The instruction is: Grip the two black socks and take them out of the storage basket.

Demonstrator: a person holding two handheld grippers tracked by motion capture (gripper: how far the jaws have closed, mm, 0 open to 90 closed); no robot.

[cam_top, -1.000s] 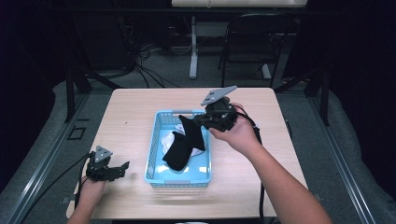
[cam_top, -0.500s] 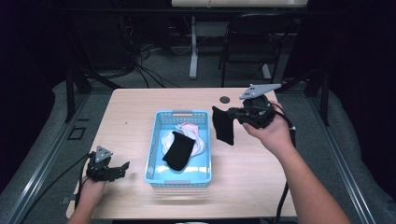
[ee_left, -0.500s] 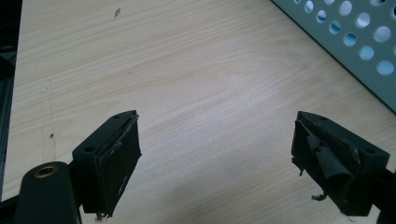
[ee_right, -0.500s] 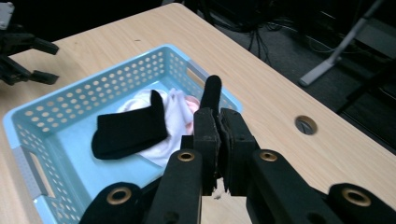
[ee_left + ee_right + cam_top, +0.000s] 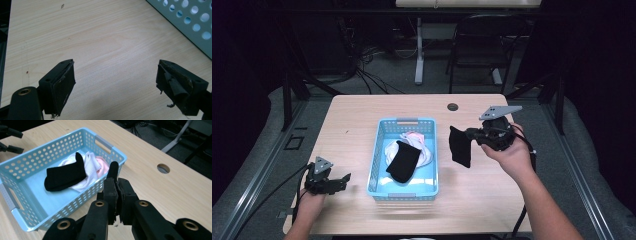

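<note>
Bare table [image 5: 362, 125] left of basket [image 5: 377, 150], open wood right of it, basket walls blocking centre

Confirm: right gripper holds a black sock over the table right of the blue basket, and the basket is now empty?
Not empty. The high view shows the blue basket holding another black sock on white and pink laundry. The rest stands: the right gripper holds a black sock right of the basket.
</note>
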